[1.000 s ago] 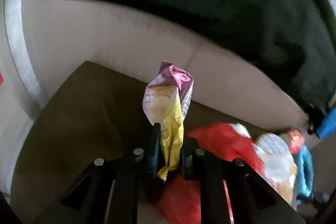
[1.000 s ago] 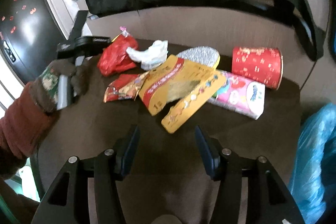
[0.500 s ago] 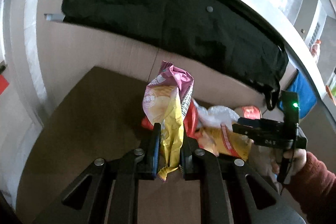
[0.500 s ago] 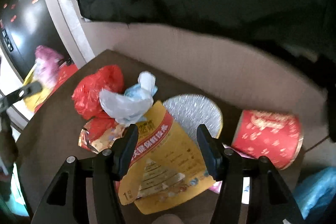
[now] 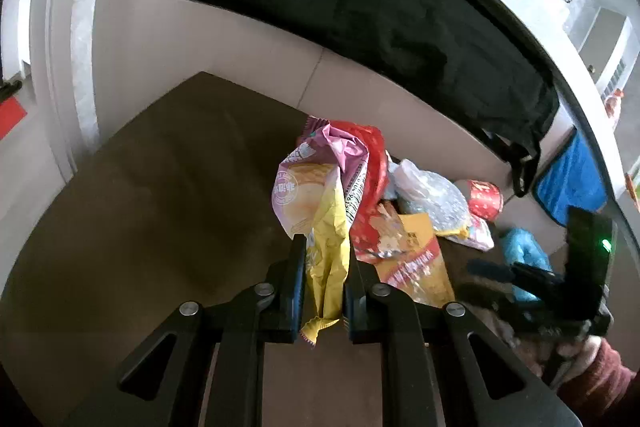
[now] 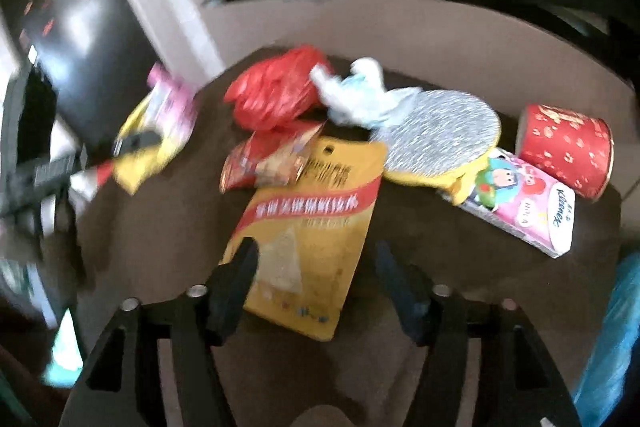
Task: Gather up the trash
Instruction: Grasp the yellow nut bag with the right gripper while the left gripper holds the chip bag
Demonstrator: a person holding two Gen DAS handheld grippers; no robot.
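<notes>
- left gripper [image 5: 322,291] clamped on a pink-and-yellow snack wrapper [image 5: 320,195], held above the brown table [image 5: 160,195];
- right gripper [image 6: 314,279] jaws opening, nothing gripped, over the yellow packet [image 6: 316,227]

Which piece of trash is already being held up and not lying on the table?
The pink and yellow snack wrapper. The left hand-held gripper pinches it; every other piece lies on the table.

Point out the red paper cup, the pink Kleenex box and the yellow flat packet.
red paper cup [image 6: 568,153]: right wrist view, on its patterned side wall.
pink Kleenex box [image 6: 524,211]: right wrist view, on its pink top face.
yellow flat packet [image 6: 316,227]: right wrist view, on its printed front.
</notes>
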